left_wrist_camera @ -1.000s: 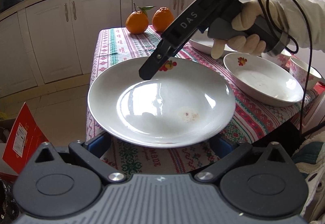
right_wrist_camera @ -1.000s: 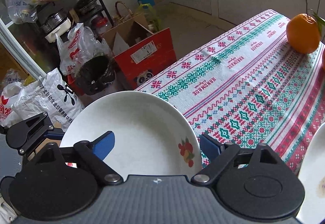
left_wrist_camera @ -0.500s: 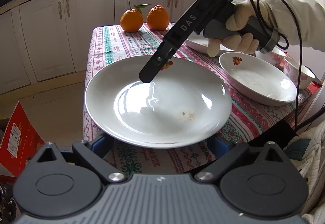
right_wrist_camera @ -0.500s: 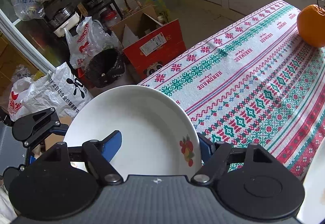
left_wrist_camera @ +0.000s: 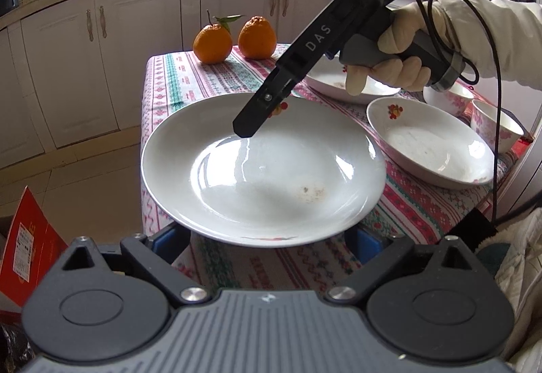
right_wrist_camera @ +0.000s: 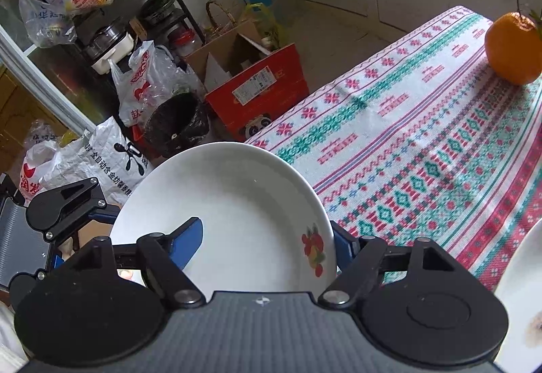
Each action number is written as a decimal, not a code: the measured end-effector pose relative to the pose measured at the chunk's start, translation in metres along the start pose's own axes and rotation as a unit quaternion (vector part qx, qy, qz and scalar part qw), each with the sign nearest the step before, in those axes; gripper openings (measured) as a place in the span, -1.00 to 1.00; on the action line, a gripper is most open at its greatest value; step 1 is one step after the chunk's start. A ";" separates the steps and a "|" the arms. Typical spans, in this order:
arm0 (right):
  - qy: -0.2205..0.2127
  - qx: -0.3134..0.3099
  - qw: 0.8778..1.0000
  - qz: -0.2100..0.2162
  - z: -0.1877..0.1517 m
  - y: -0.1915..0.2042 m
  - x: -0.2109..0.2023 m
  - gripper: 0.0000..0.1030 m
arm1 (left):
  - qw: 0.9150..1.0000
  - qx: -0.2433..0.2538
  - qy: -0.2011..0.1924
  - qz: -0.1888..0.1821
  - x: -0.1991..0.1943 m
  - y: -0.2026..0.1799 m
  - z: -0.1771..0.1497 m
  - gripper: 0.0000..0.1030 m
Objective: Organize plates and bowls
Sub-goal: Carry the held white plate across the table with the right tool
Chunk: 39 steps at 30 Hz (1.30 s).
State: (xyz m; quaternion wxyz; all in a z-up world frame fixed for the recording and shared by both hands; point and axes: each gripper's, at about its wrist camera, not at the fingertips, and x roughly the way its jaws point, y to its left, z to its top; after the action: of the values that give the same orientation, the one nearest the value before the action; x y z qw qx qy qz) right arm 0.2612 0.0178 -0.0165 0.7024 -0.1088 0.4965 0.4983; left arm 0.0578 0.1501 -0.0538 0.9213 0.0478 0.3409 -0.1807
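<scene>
Two grippers met at one white plate, which hung past the corner of the table, most of it over the floor. On the patterned cloth further in lay a second plate, a third plate behind it partly hidden by the gloved hand, and two small bowls at the far edge; two oranges stood at the back corner, well apart from the crockery.

The right gripper straddled the plate's flower-printed rim, one blue finger lying over the well and the other outside the edge. The gap looked too wide for a firm pinch, so whether it truly clamped the rim could not be told. The left gripper sat at the opposite rim, its blue fingers spread wide beneath and beside the plate, apparently not closed on it; whether they bore its weight from below could not be told either.

The step seemed to be carrying this plate toward the others for stacking. Doing it well would call for a settled grip on the rim before any travel, the plate kept level, and a low, slow approach over the second plate so glaze met glaze gently. A glossy rim could slip from a loose pinch.
</scene>
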 end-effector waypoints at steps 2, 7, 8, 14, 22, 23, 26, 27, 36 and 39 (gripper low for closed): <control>-0.006 0.002 1.000 -0.004 0.005 -0.004 -0.002 0.60 | 1.000 -0.002 -0.002 -0.005 0.004 0.005 0.005 0.88; -0.016 0.002 1.000 -0.013 0.019 -0.016 -0.004 0.61 | 1.000 -0.003 -0.002 -0.012 0.017 0.017 0.016 0.88; -0.017 0.002 1.000 -0.015 0.022 -0.019 -0.004 0.60 | 1.000 -0.004 -0.002 -0.014 0.020 0.020 0.018 0.88; -0.021 0.011 0.999 -0.023 0.032 -0.037 0.002 0.60 | 1.000 -0.004 0.001 -0.020 0.036 0.030 0.026 0.88; -0.025 0.030 0.999 -0.033 0.037 -0.060 0.008 0.60 | 0.999 -0.005 0.006 -0.031 0.058 0.041 0.037 0.88; -0.026 0.033 0.999 -0.034 0.037 -0.063 0.009 0.60 | 0.999 -0.005 0.007 -0.032 0.060 0.042 0.037 0.88; -0.024 0.035 0.998 -0.039 0.037 -0.067 0.011 0.60 | 0.999 -0.003 0.008 -0.033 0.064 0.043 0.039 0.88; -0.024 0.036 0.998 -0.040 0.037 -0.069 0.011 0.60 | 0.999 -0.002 0.008 -0.033 0.064 0.043 0.040 0.88; -0.026 0.036 0.998 -0.049 0.036 -0.074 0.008 0.61 | 0.999 0.008 0.011 -0.034 0.071 0.040 0.044 0.88; -0.027 0.037 0.998 -0.050 0.036 -0.074 0.009 0.64 | 0.999 0.008 0.011 -0.034 0.072 0.040 0.045 0.88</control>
State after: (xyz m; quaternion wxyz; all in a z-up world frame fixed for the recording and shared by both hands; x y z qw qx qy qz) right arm 0.3425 0.0110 -0.0316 0.7430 -0.0937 0.4891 0.4471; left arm 0.1504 0.1563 -0.0679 0.9105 0.0459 0.3506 -0.2143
